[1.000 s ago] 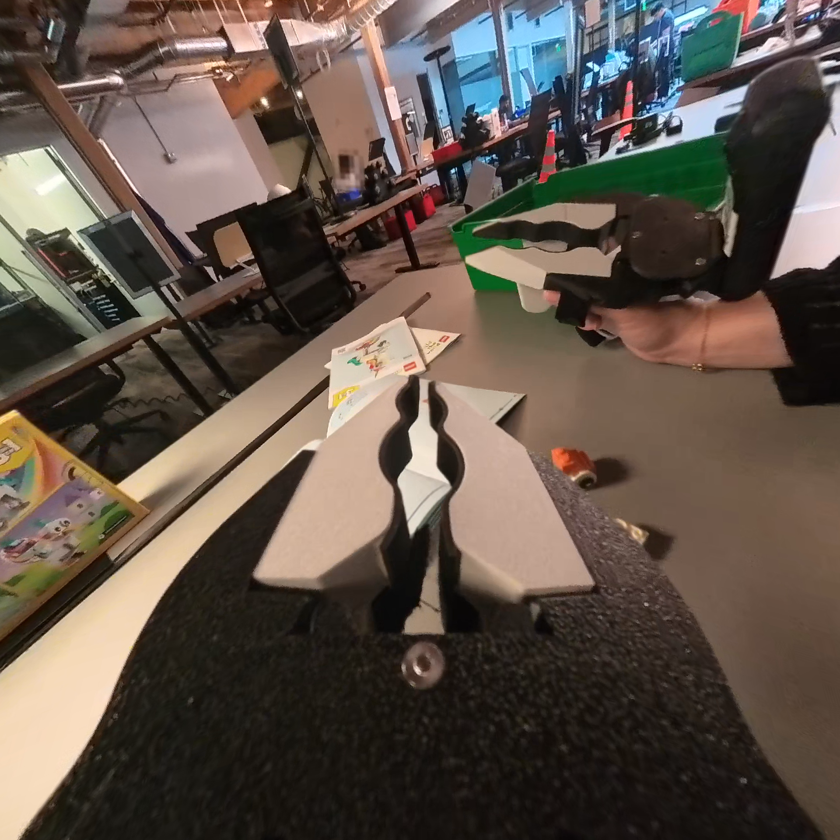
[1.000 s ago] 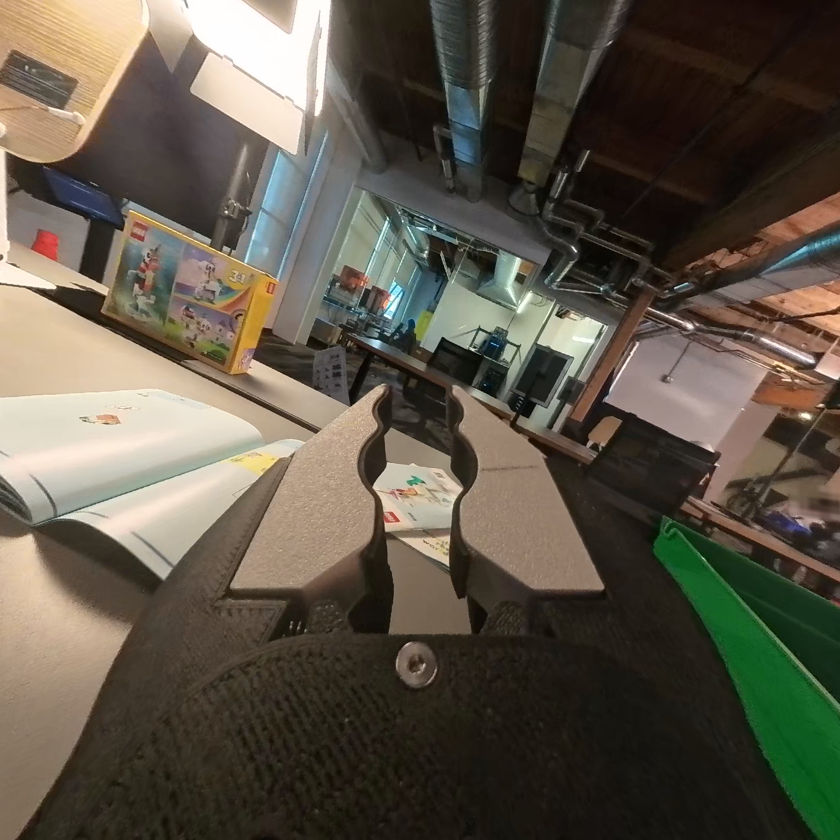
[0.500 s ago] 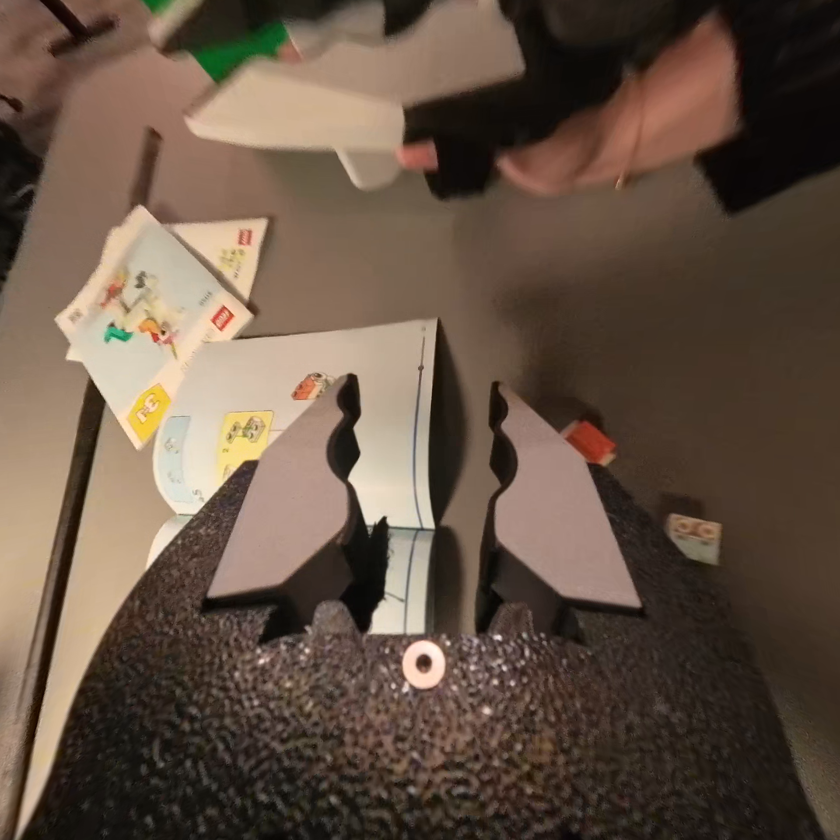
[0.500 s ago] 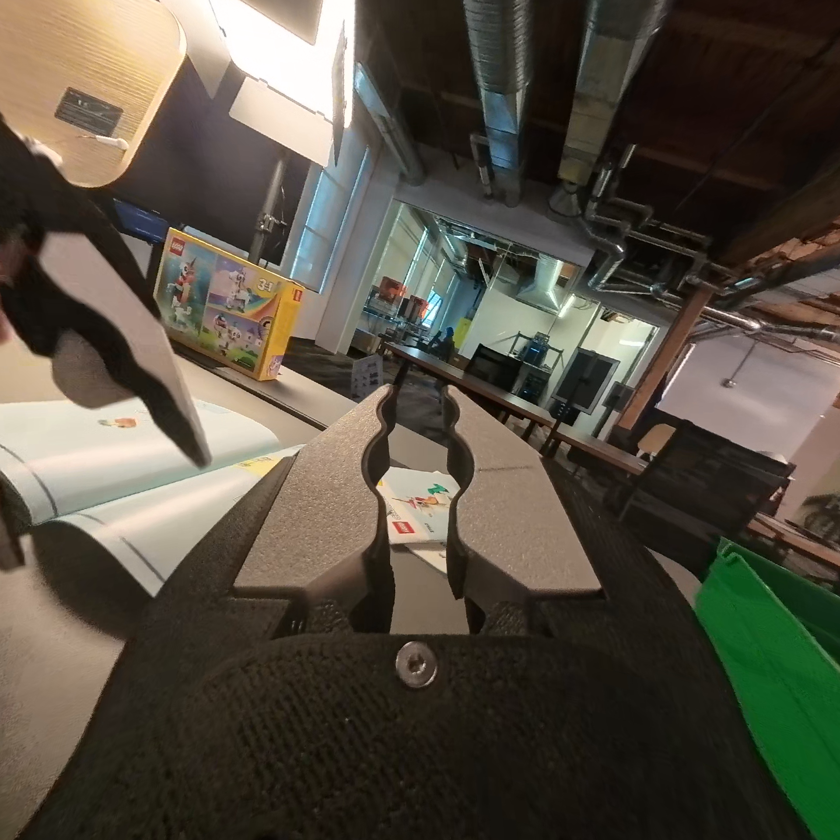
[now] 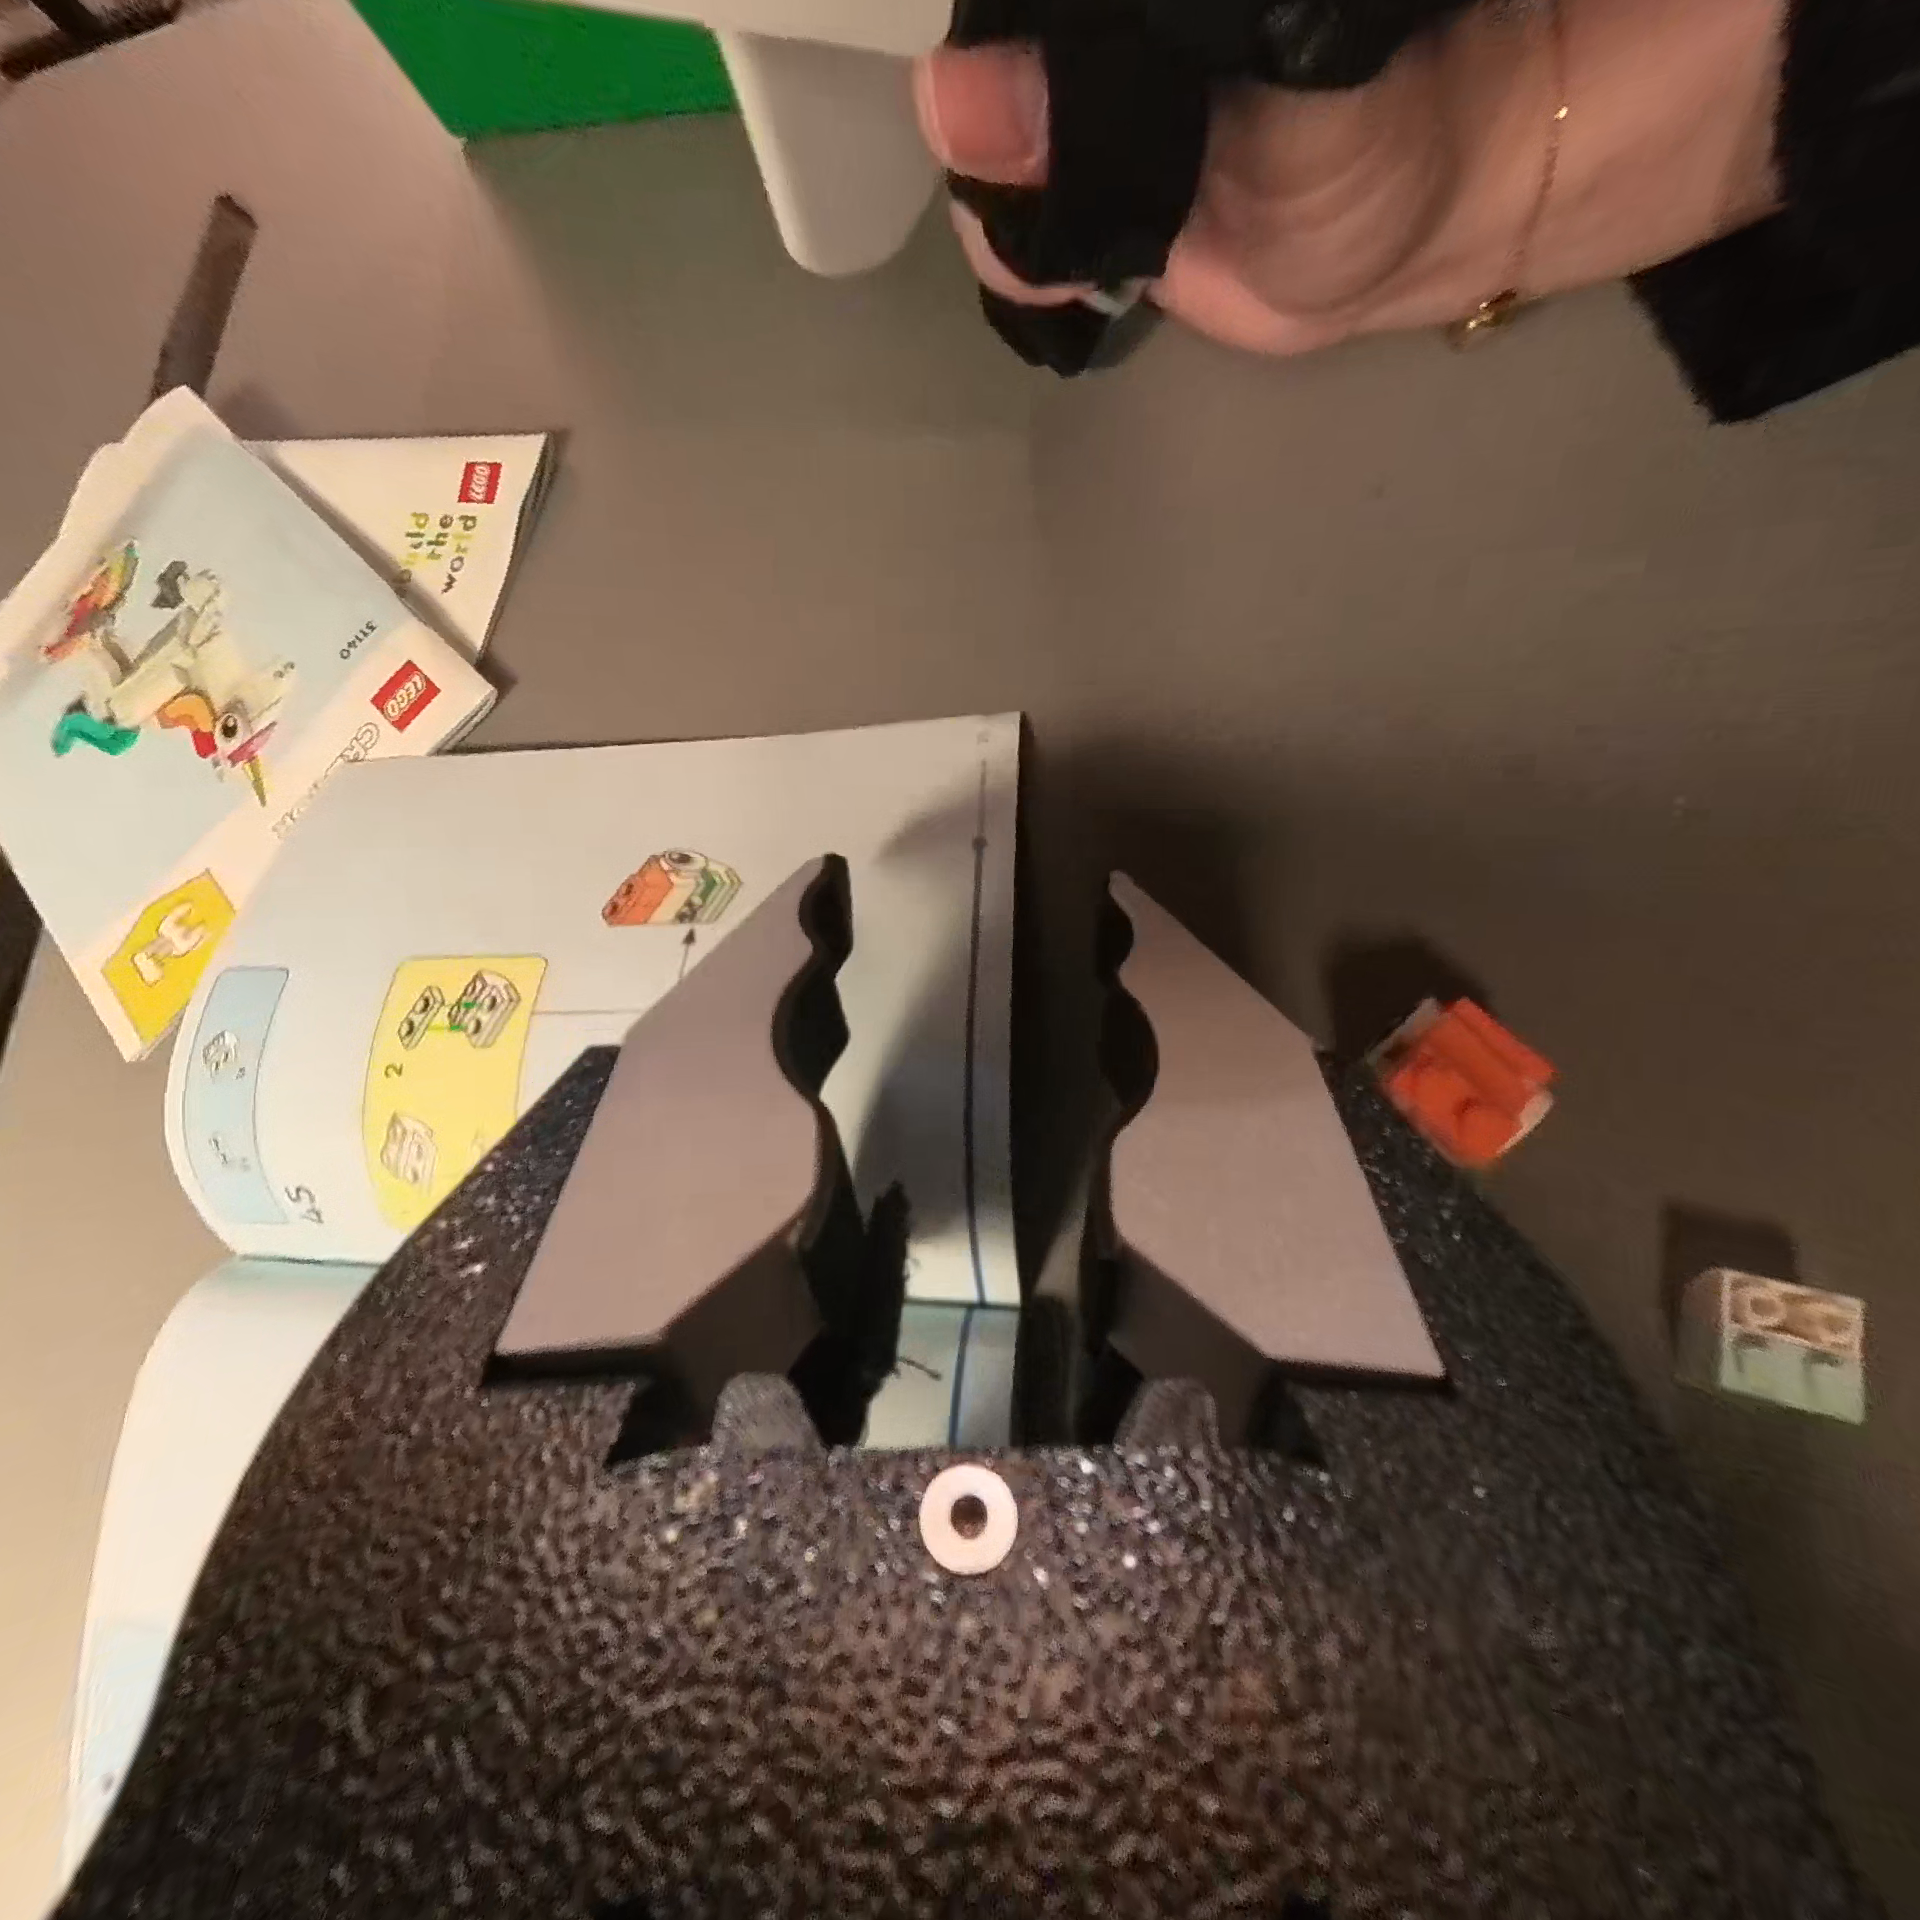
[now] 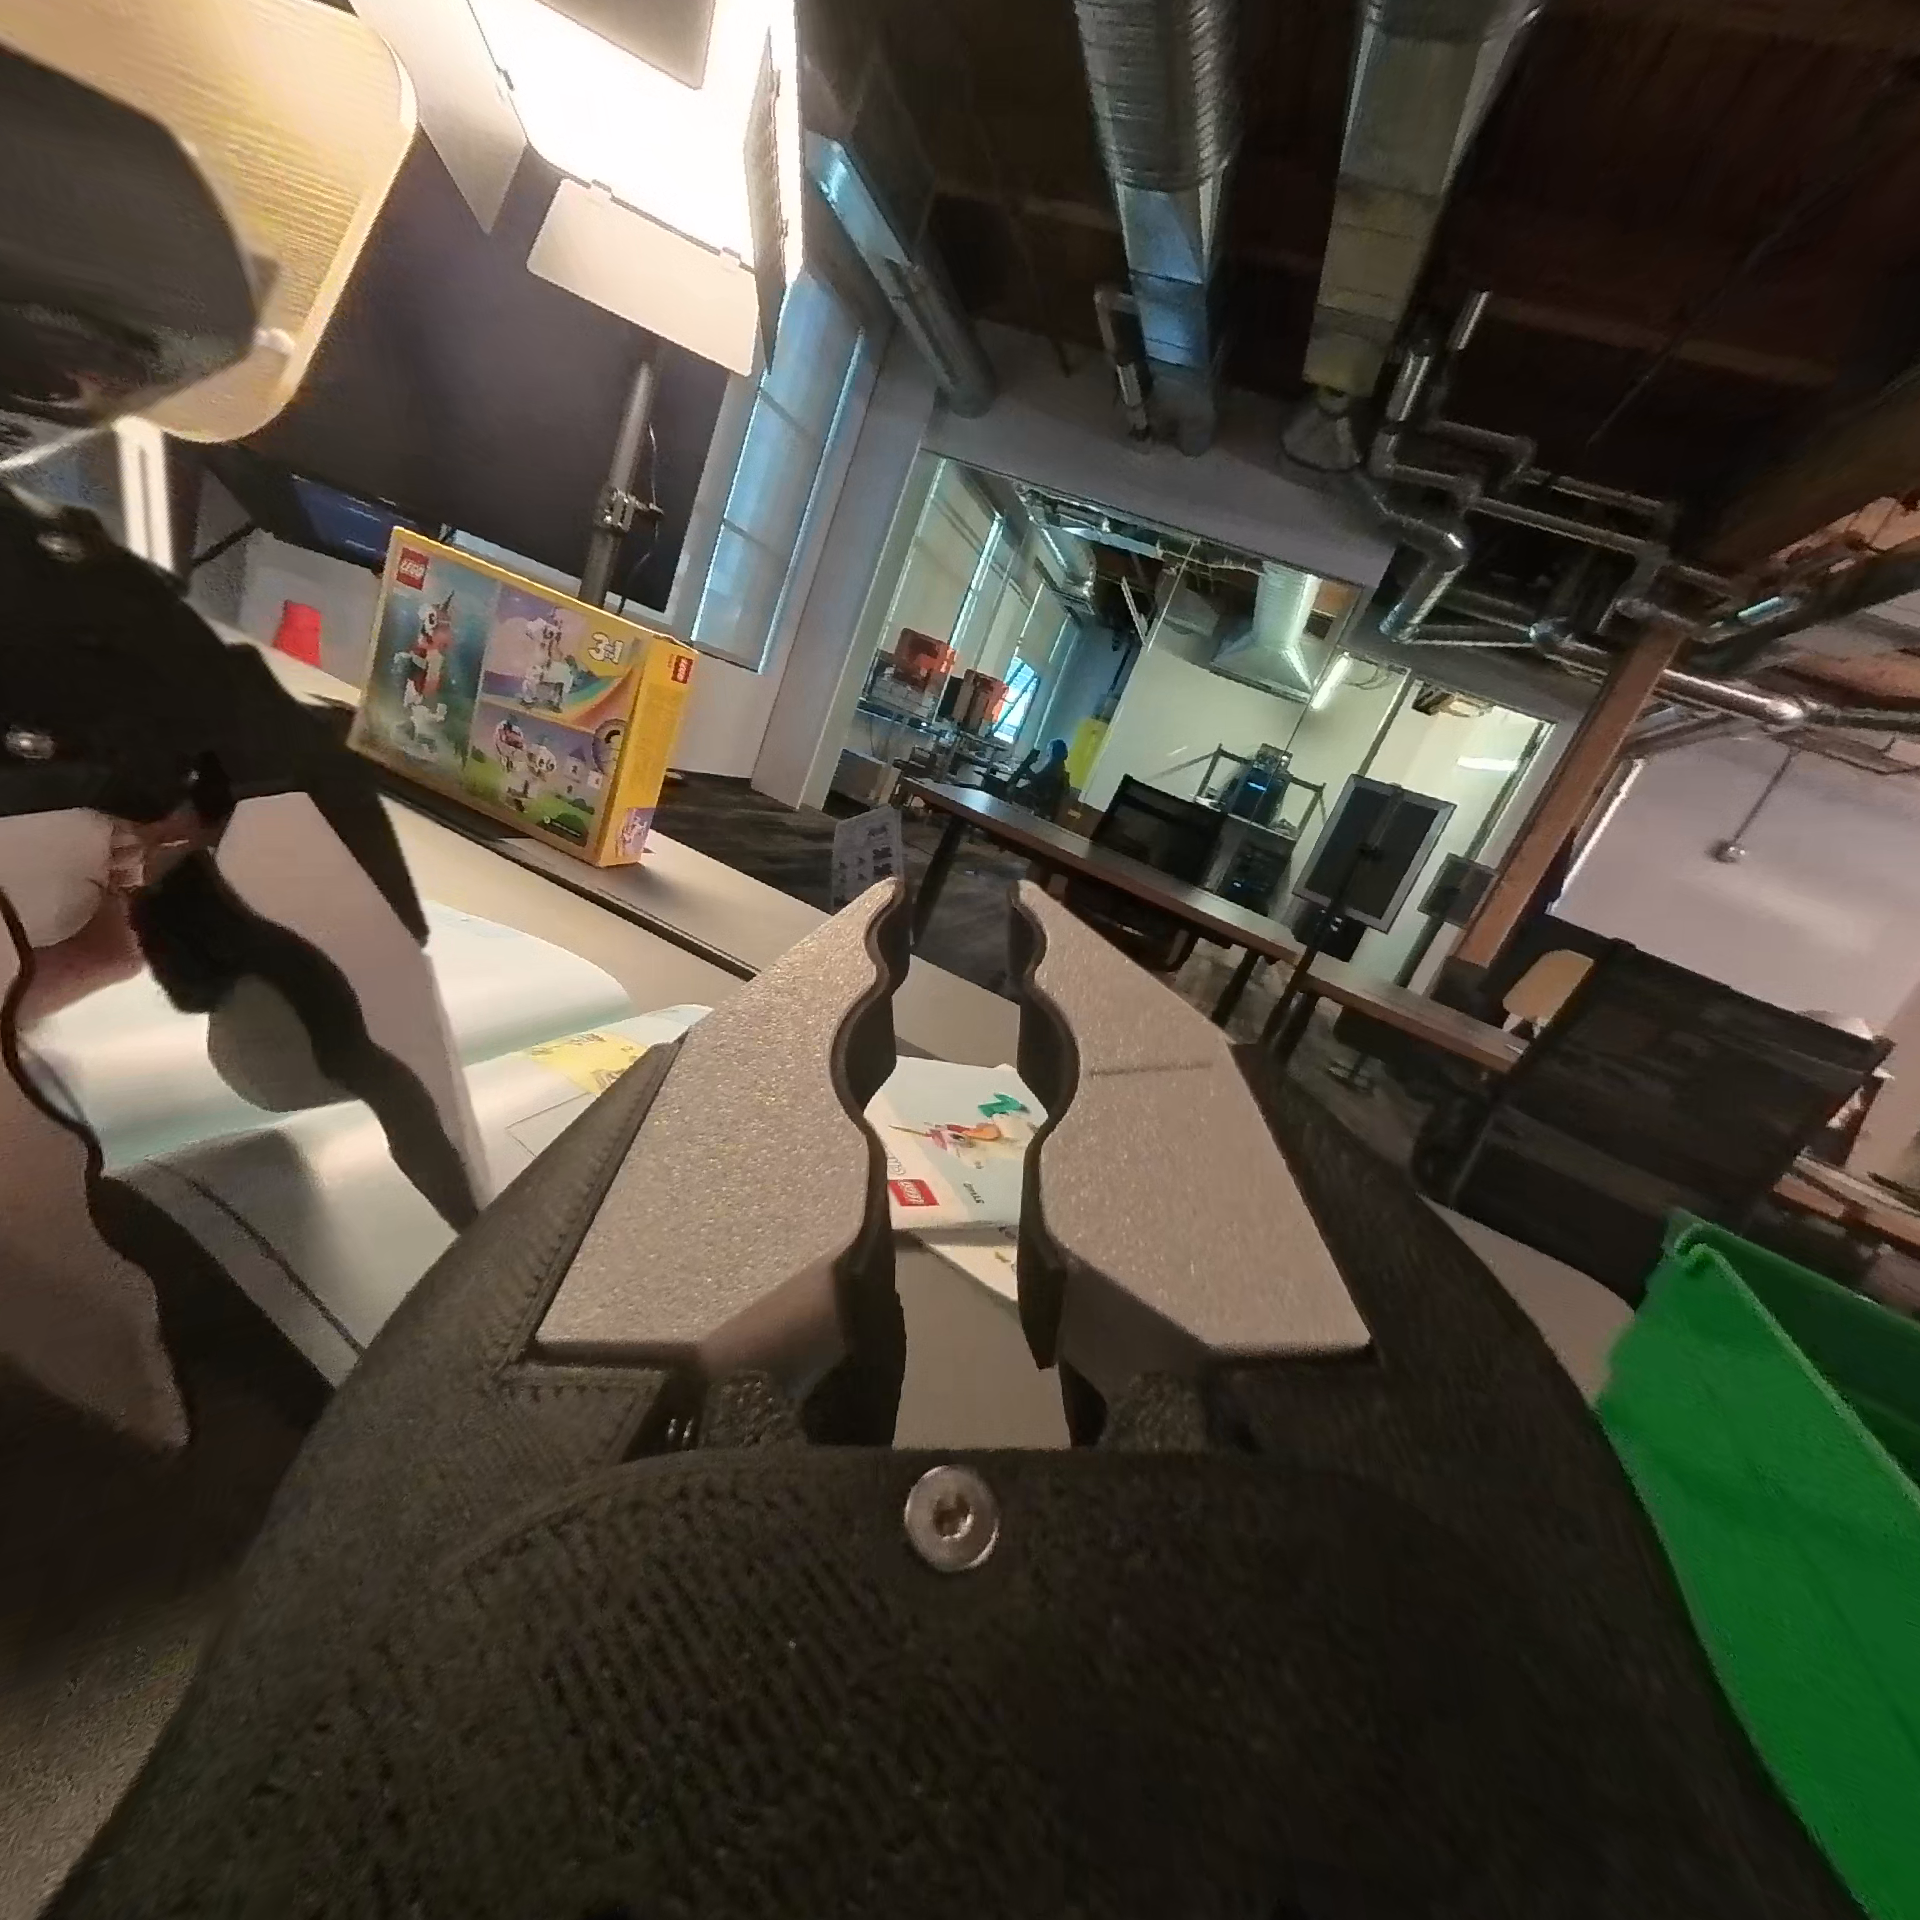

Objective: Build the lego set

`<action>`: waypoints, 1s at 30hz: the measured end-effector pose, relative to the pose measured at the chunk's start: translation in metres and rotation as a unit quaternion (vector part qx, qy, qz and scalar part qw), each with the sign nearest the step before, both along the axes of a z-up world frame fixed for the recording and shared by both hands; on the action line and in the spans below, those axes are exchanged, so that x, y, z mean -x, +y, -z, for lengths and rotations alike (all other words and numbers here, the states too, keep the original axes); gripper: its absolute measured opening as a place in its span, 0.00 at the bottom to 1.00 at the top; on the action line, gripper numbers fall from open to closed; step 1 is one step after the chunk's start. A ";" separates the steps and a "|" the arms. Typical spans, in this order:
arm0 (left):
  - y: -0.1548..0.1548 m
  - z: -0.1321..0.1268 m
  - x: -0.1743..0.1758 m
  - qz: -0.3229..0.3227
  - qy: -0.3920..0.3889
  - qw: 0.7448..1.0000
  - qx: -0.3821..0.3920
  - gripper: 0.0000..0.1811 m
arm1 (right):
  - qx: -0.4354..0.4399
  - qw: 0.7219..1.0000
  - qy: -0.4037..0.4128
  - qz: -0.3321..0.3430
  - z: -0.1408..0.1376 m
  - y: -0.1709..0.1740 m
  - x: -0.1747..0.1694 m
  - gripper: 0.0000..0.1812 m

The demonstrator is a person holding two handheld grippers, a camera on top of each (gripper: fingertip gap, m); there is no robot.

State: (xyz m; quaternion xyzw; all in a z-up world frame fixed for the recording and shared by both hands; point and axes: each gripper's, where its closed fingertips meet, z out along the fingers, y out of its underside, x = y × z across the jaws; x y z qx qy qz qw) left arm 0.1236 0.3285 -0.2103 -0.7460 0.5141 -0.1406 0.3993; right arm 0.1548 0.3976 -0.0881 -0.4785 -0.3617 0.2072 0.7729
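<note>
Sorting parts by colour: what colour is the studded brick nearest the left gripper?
Orange brick, clearest in the left wrist view.

An orange brick assembly and a pale brick, studs showing, lie apart on the grey table beside an open instruction booklet; two closed booklets overlap nearby

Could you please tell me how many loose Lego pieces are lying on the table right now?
2: an orange piece just right of the left gripper, and a pale piece right of that, nearer the camera. Others may be hidden.
</note>
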 end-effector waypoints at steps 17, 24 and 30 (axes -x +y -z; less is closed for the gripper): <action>-0.005 -0.002 0.014 -0.007 -0.030 0.997 -0.065 0.07 | 0.009 1.000 -0.007 -0.007 0.003 -0.003 0.001 0.08; -0.005 -0.002 0.014 -0.009 -0.030 0.997 -0.067 0.08 | 0.012 1.000 -0.010 -0.011 0.005 -0.003 0.002 0.08; -0.005 -0.002 0.014 -0.007 -0.031 0.997 -0.064 0.08 | 0.015 1.000 -0.015 -0.014 0.007 -0.004 0.004 0.08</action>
